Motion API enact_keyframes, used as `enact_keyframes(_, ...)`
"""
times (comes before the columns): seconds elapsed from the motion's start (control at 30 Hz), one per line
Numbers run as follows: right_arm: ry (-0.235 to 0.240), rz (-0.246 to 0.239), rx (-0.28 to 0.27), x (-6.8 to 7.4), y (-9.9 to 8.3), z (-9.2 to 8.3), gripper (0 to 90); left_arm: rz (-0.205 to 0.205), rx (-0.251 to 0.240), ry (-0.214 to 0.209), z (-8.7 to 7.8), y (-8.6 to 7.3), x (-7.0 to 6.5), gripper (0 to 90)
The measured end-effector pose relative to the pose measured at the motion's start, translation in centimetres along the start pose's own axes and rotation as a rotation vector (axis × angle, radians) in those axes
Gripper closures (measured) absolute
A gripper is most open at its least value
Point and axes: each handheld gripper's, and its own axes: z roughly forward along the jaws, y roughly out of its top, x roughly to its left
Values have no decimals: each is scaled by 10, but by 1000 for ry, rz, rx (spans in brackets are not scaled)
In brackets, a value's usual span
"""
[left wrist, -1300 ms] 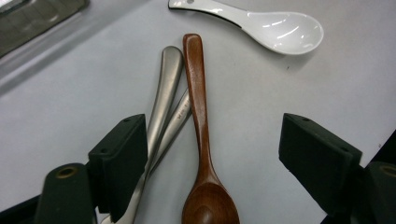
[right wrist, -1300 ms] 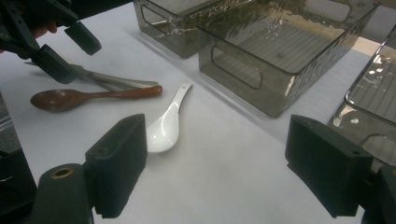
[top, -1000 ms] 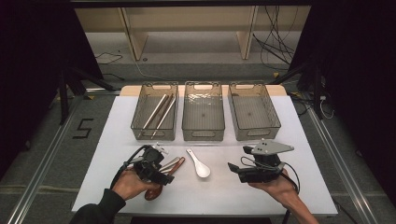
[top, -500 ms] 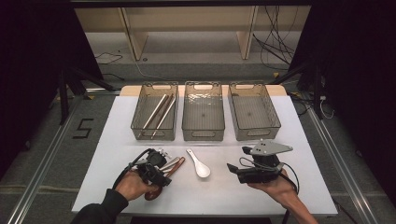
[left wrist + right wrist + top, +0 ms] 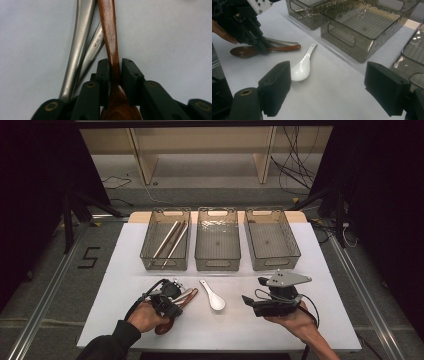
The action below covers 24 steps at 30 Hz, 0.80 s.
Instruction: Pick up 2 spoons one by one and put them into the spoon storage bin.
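Note:
A brown wooden spoon (image 5: 163, 325) (image 5: 110, 32) (image 5: 244, 51) lies on the white table near the front left. My left gripper (image 5: 174, 310) (image 5: 115, 67) (image 5: 262, 48) has just been closing, and its pads now press on the spoon's neck just above the bowl. Two steel handles (image 5: 80, 37) (image 5: 183, 292) lie on the table beside the wooden one. A white ceramic spoon (image 5: 214, 296) (image 5: 302, 66) rests at the middle front. My right gripper (image 5: 252, 292) (image 5: 329, 85) hovers at the front right, open, with nothing between its jaws, pointing toward the white spoon.
Three clear bins stand in a row at the back. The left bin (image 5: 150, 251) holds two or three long metal sticks; the middle bin (image 5: 217, 262) and right bin (image 5: 295, 251) hold nothing. The table's front edge (image 5: 220, 347) runs just below both hands.
The left gripper's jaws have closed onto the wooden spoon's neck, with the hand shifting slightly. The right gripper and the white spoon have stayed put.

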Motion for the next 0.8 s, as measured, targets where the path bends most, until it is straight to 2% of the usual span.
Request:
enact_keyframes(0.1,0,6,-2,-1,0,0,226,-7,-3,-10,0,0,3,798)
enact_keyframes(0.33,-1,3,-1,-1,0,0,226,2,-17,-41,-3,-1,3,811)
enact_keyframes(0.57,0,19,-4,-3,0,-1,227,1,-101,-65,-22,3,2,812)
enact_keyframes(0.67,-1,22,-4,-4,-1,0,226,-13,-132,-79,-29,5,4,812)
enact_keyframes(0.77,2,26,-3,-4,-1,0,225,-6,-172,-78,-37,8,10,812)
enact_keyframes(0.8,3,27,-3,-4,-1,1,225,-19,-187,-82,-40,9,14,812)
